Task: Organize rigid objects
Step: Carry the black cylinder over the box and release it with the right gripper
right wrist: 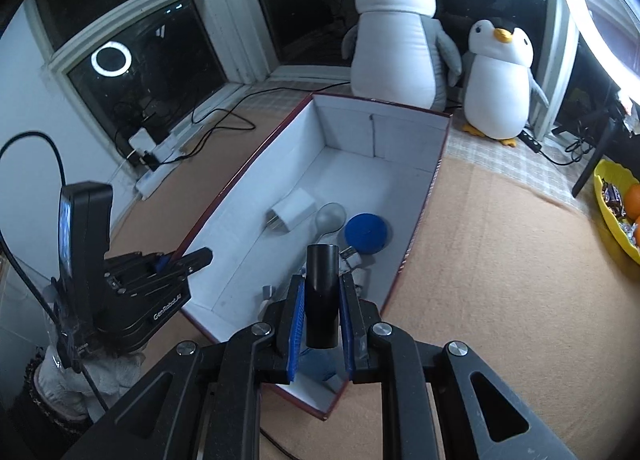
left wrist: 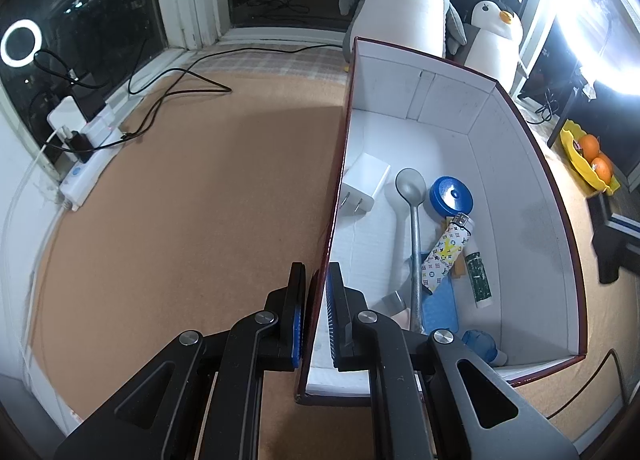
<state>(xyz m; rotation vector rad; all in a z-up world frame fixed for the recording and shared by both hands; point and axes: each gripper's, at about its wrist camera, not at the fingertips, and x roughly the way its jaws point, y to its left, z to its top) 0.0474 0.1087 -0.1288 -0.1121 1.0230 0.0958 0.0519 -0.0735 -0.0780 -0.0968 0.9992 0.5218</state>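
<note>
Your left gripper pinched the box by its left wall, low in the frame's centre. Your right gripper clamped a black cylinder above the box's near end, where charger, spoon and blue lid lay inside.
</note>
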